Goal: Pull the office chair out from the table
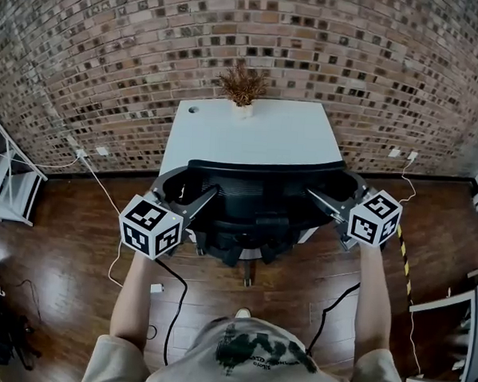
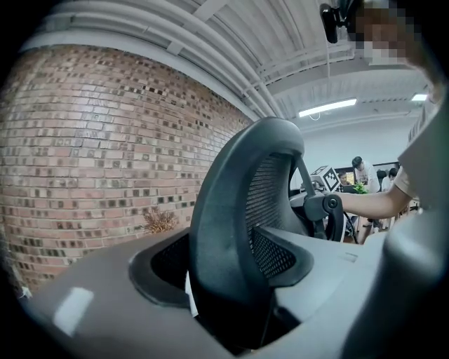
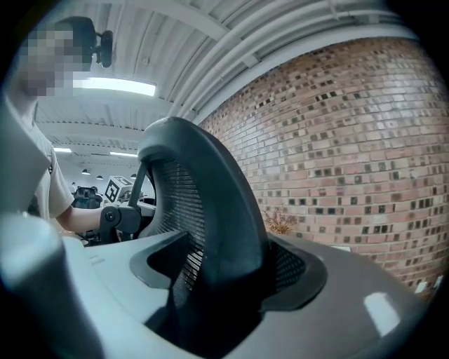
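A black mesh office chair point(image 1: 263, 187) stands pushed in at the white table point(image 1: 250, 135), its backrest facing me. My left gripper point(image 1: 184, 193) is shut on the left edge of the backrest frame point(image 2: 231, 231), which fills the gap between its jaws point(image 2: 224, 298). My right gripper point(image 1: 333, 197) is shut on the right edge of the same frame point(image 3: 210, 210), and the rim sits deep between its jaws point(image 3: 217, 298). Both grippers point nearly level toward the table. The chair's seat and base are mostly hidden under the backrest.
A small dried plant point(image 1: 242, 86) in a white pot stands at the table's far edge, against the brick wall. Black and white cables point(image 1: 174, 295) run over the wooden floor by my feet. A white shelf point(image 1: 8, 182) stands far left, a white frame point(image 1: 456, 317) far right.
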`<state>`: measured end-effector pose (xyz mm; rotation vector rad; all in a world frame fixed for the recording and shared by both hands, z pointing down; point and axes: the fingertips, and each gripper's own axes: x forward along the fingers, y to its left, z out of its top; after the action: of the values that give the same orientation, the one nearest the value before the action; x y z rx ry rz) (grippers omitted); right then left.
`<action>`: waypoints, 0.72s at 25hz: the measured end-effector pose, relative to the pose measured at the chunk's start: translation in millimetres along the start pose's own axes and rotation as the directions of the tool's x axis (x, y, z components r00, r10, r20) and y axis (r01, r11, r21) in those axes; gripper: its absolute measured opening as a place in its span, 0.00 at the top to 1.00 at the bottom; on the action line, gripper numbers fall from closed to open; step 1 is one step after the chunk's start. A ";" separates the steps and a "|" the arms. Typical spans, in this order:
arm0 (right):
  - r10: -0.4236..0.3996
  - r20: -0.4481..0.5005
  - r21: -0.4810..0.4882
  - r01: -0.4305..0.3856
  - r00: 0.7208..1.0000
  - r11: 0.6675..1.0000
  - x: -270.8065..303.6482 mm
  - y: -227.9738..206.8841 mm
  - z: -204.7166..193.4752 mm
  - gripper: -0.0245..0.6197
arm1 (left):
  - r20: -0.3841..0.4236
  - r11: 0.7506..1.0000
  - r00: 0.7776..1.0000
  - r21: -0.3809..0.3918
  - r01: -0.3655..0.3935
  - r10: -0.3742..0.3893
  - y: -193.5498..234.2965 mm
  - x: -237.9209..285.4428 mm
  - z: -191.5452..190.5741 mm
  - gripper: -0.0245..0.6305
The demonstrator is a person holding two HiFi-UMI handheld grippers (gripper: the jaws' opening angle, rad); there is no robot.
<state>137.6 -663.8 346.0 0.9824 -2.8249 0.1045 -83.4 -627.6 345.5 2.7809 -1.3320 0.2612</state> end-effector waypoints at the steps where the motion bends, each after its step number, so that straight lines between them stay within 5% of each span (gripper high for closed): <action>1: -0.002 0.003 0.002 0.002 1.000 1.000 -0.9 1.0 -0.8 0.45 | 0.002 1.000 1.000 0.000 -0.004 0.004 -0.7 -0.9 -0.7 0.52; 18: -0.030 0.025 0.020 0.030 0.999 0.999 -15.8 10.9 -5.8 0.44 | 0.000 0.999 0.999 0.004 -0.051 0.051 -13.2 -14.0 -0.3 0.53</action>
<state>143.7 -645.0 349.0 1.0368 -2.8363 0.1174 -81.8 -608.5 343.7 2.7533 -1.4054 0.2659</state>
